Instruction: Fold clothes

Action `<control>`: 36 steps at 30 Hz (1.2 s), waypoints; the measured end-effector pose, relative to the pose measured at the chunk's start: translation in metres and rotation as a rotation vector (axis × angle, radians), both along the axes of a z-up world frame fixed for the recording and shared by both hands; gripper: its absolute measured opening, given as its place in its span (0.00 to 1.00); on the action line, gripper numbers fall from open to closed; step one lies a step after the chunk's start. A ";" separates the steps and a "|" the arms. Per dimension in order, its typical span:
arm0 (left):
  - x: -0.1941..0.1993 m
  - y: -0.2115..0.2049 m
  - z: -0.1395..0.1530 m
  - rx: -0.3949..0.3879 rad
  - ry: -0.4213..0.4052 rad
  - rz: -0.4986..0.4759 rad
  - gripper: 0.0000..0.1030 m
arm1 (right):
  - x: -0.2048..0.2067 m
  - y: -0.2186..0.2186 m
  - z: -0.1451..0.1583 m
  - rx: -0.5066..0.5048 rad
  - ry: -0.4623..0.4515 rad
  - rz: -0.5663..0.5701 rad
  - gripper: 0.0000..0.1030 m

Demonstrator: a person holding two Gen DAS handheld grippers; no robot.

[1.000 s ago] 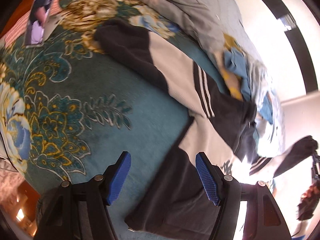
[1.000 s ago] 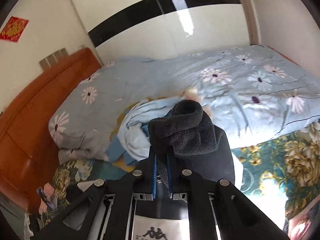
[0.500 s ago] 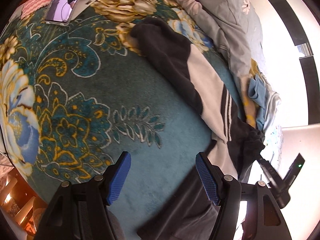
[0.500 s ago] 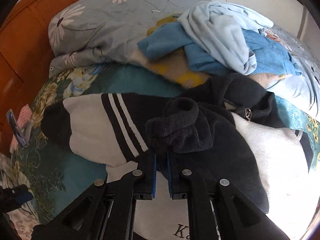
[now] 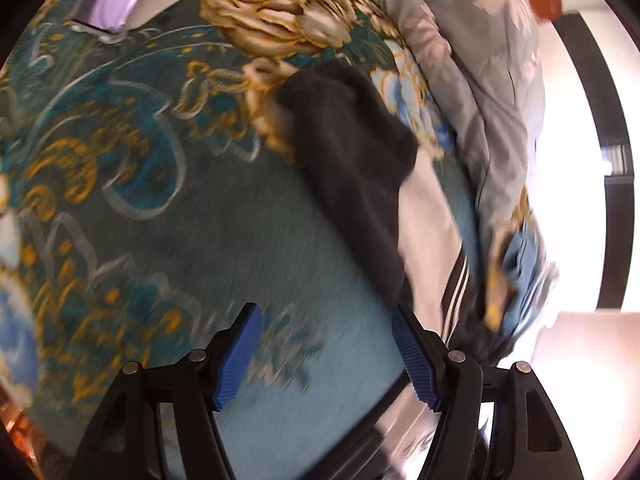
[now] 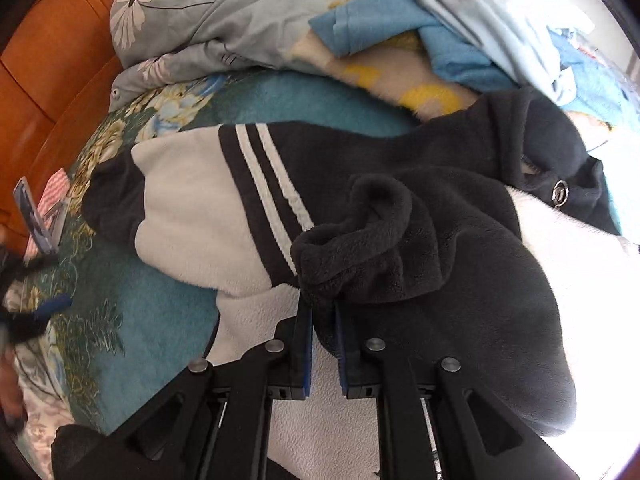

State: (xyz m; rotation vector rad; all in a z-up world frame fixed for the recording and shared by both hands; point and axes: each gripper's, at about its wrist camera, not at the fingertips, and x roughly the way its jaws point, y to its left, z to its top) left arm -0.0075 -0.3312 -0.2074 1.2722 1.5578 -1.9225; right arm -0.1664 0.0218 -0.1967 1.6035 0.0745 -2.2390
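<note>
Surface: a teal floral blanket covers the bed, spreading ahead of and under both claws.
Room: an orange wooden headboard stands far left of the right claw; a grey daisy-print quilt and a heap of blue clothes lie beyond it.
Jacket: the black-and-white fleece jacket lies flat on the blanket, one sleeve stretched left.
Right gripper: clenched on the other sleeve's dark cuff, above the jacket's body.
Left gripper: released, empty, blue pads wide apart.
Change: the left view has swung up the outstretched sleeve; the right has closed in on the jacket.
</note>
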 end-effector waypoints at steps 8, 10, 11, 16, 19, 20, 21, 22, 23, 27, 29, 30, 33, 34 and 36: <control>-0.021 -0.047 -0.021 0.023 0.012 0.187 0.69 | 0.015 0.024 0.039 -0.088 0.042 0.040 0.38; -0.022 -0.058 -0.025 0.015 0.009 0.230 0.69 | 0.024 0.036 0.054 -0.097 0.066 0.032 0.39; -0.024 -0.061 -0.027 0.008 0.012 0.234 0.69 | 0.028 0.042 0.061 -0.105 0.075 0.025 0.40; -0.038 -0.064 -0.029 -0.062 0.044 0.191 0.55 | 0.052 0.083 0.083 -0.110 0.089 -0.057 0.44; -0.045 -0.062 -0.026 -0.101 0.036 0.153 0.20 | 0.064 0.108 0.092 -0.095 0.094 -0.108 0.44; -0.046 -0.060 -0.022 -0.120 0.036 0.141 0.08 | 0.066 0.116 0.092 -0.100 0.093 -0.127 0.44; -0.048 -0.058 -0.018 -0.139 0.036 0.128 0.07 | 0.069 0.123 0.093 -0.104 0.091 -0.145 0.44; -0.050 -0.056 -0.014 -0.159 0.036 0.115 0.07 | 0.071 0.131 0.093 -0.109 0.089 -0.164 0.44; -0.050 -0.052 -0.004 -0.181 0.053 0.106 0.07 | 0.073 0.139 0.094 -0.114 0.087 -0.183 0.44; -0.062 -0.030 0.064 -0.344 0.158 -0.015 0.06 | 0.083 0.169 0.096 -0.133 0.079 -0.258 0.44; -0.069 -0.009 0.104 -0.429 0.225 -0.102 0.06 | 0.087 0.184 0.097 -0.143 0.075 -0.296 0.44; -0.071 0.008 0.128 -0.470 0.269 -0.152 0.06 | 0.090 0.192 0.098 -0.148 0.074 -0.315 0.44; -0.094 0.040 0.189 -0.546 0.382 -0.262 0.06 | 0.096 0.209 0.100 -0.179 0.073 -0.356 0.44; -0.101 0.056 0.206 -0.557 0.421 -0.299 0.06 | 0.098 0.214 0.099 -0.191 0.073 -0.367 0.44; -0.109 0.102 0.234 -0.559 0.494 -0.391 0.06 | 0.103 0.224 0.098 -0.214 0.073 -0.390 0.44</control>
